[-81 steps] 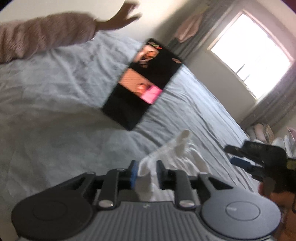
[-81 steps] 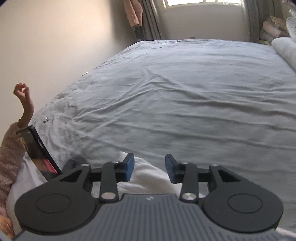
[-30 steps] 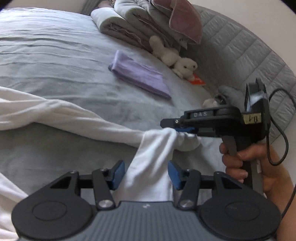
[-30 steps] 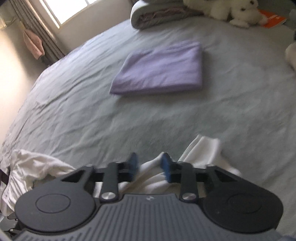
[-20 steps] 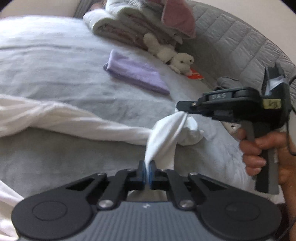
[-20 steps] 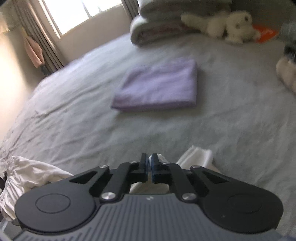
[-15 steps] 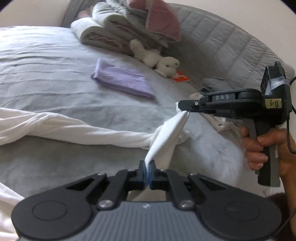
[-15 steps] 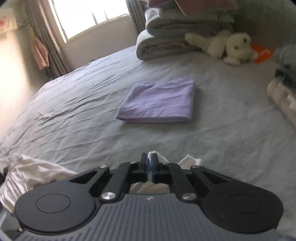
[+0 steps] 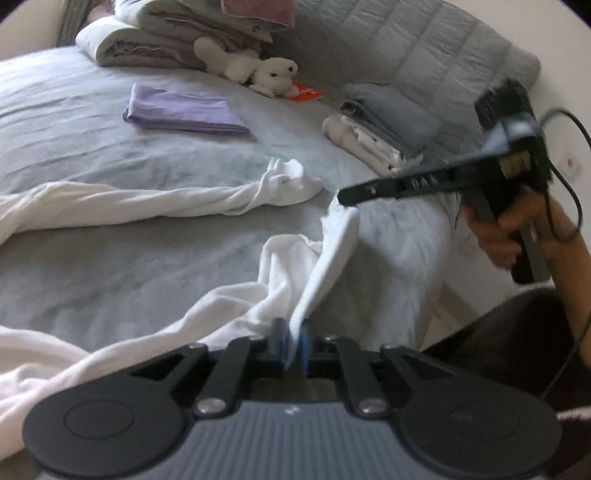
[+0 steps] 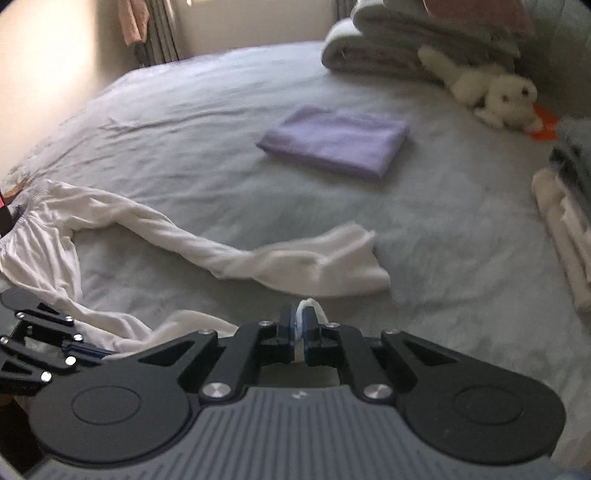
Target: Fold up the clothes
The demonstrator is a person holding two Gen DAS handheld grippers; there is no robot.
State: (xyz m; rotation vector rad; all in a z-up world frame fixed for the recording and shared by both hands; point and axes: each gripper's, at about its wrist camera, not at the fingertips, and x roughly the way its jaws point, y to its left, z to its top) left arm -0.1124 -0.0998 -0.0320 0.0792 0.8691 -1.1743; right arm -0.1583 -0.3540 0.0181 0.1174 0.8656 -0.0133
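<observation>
Both pinched on white garment [image 9: 280, 269] hem: left hand-held gripper [image 9: 290, 341], right hand-held gripper [image 10: 299, 326]. Light, limp; likely best gripped at hem corners.

Ahead of the jaws lies a bed [image 10: 207, 110] with grey sheet. Beyond it, curtains [image 10: 162, 29] flank a bright window. A quilted grey headboard [image 9: 424, 48] stands ahead-right.

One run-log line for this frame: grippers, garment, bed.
left gripper: shut on white garment | right gripper: shut on white garment | garment: hem span lifted between grippers, rest on bed | fold: not started
</observation>
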